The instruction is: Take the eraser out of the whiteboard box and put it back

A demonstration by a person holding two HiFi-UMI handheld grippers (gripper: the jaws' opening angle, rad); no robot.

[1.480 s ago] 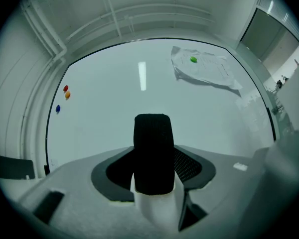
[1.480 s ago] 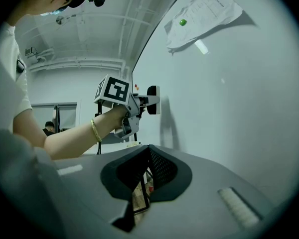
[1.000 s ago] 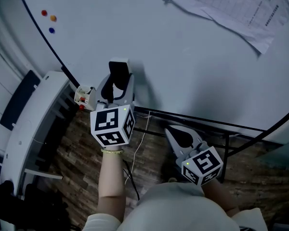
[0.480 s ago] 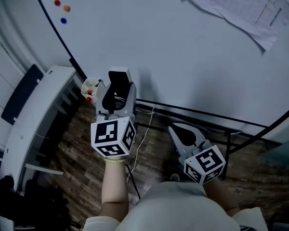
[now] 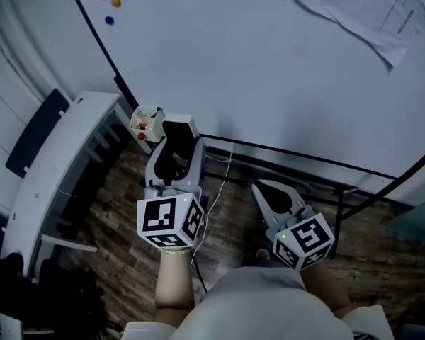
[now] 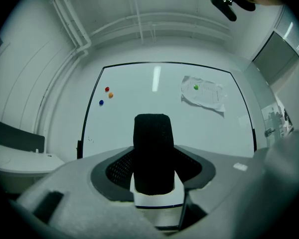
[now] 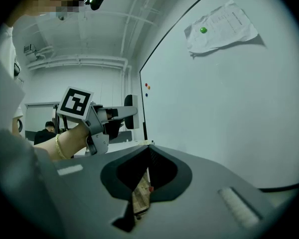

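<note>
As the left gripper point(image 5: 175, 151) clamps the eraser point(image 5: 177, 129), it hangs just right of the whiteboard box point(image 5: 147, 122) (right gripper point(image 5: 261, 188) closed, farther)

The left claw point(image 5: 176, 153) grips the eraser point(image 5: 180, 127) near the lower edge of the whiteboard point(image 5: 269, 69), beside the small box point(image 5: 147, 122), while the right claw point(image 5: 261, 190) hangs closed above the wooden floor point(image 5: 120, 211)

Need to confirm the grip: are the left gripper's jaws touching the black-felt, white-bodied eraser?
Touching. The left gripper view shows the eraser clamped between the jaws of the left gripper, which press on both its sides.
</note>
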